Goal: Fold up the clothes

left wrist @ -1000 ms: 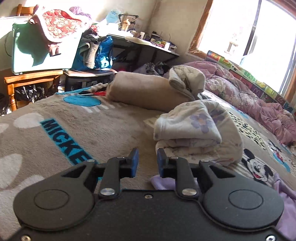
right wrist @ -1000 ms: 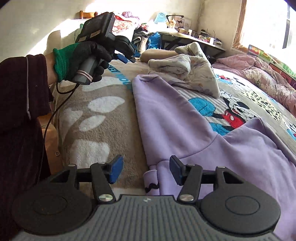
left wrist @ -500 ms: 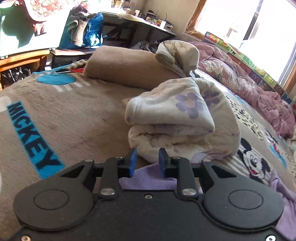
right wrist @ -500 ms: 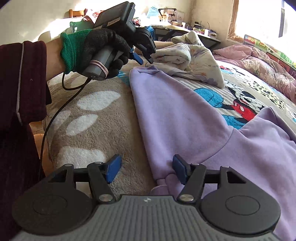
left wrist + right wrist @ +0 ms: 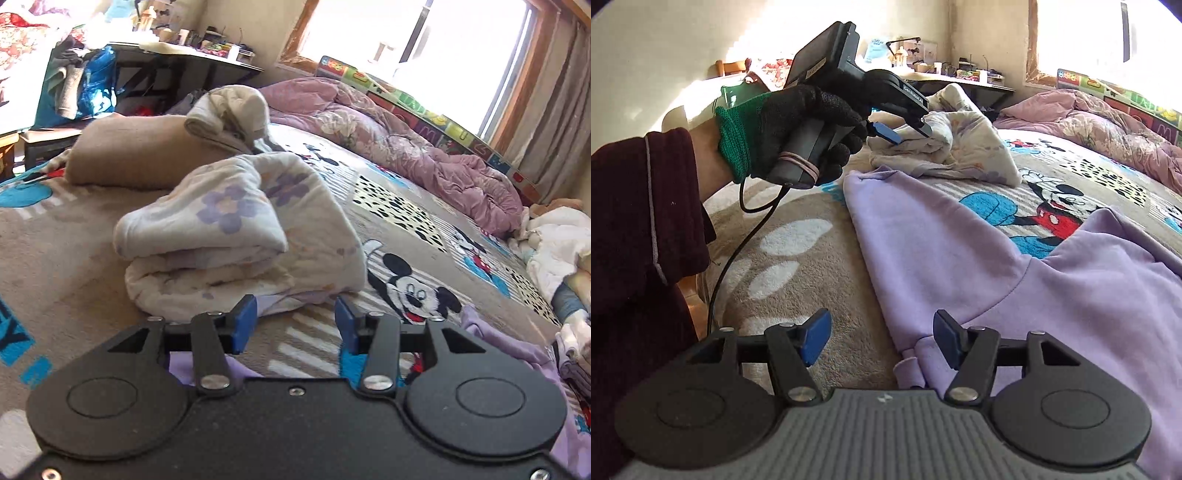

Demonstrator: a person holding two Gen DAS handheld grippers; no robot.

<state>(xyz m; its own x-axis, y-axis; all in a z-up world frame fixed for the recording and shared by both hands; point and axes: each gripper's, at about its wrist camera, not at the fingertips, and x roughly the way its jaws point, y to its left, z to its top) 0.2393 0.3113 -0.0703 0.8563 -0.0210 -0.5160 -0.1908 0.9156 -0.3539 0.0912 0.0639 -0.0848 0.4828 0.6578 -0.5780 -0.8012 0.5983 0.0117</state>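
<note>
A lilac sweatshirt (image 5: 960,243) lies spread on the Mickey blanket (image 5: 798,236), one sleeve stretched toward a folded floral garment (image 5: 960,147). My right gripper (image 5: 882,338) stands open low over the sweatshirt's near cuffed edge, nothing between its pads. My left gripper (image 5: 295,325) is open just above the sleeve end (image 5: 232,369), facing the floral bundle (image 5: 229,236). In the right wrist view a gloved hand (image 5: 798,125) holds the left gripper (image 5: 908,129) over the sleeve's far end.
A rolled tan blanket (image 5: 140,155) and another floral piece (image 5: 232,110) lie behind the bundle. A pink quilt (image 5: 424,155) runs along the window side. White clothes (image 5: 554,240) lie at the right. A cluttered desk (image 5: 184,55) stands beyond the bed.
My left gripper has moved forward to the sleeve end and turned right, and its jaws have gone from nearly shut to open. The right gripper has shifted a little along the sweatshirt's edge, still open.
</note>
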